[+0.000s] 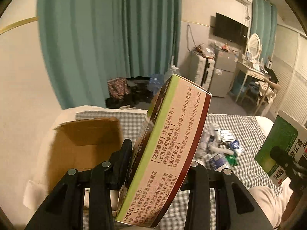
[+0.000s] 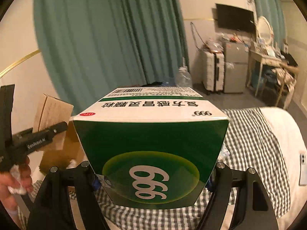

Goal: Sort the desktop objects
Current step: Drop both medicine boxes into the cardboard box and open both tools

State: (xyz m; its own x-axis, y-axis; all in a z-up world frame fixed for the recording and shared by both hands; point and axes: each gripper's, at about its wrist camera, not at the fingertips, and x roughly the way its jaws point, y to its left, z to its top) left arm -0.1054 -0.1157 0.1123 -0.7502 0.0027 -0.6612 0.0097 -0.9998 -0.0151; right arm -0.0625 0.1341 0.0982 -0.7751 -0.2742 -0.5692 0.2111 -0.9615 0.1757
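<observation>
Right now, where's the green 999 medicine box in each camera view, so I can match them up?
Left wrist view: the green 999 box sits at the far right edge, held by the right gripper.
Right wrist view: it fills the centre, clamped between that gripper's fingers.
Shared landmark: the open cardboard box, at left in both.

Bedroom, seemingly: bed (image 2: 278,134), curtains (image 2: 107,34)

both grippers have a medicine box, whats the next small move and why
Probably carry the left gripper with its pink and green box leftward over the open cardboard box and release. That carton sits just left of it on the checkered cloth, mouth open, while the right gripper holds the green 999 box.
</observation>
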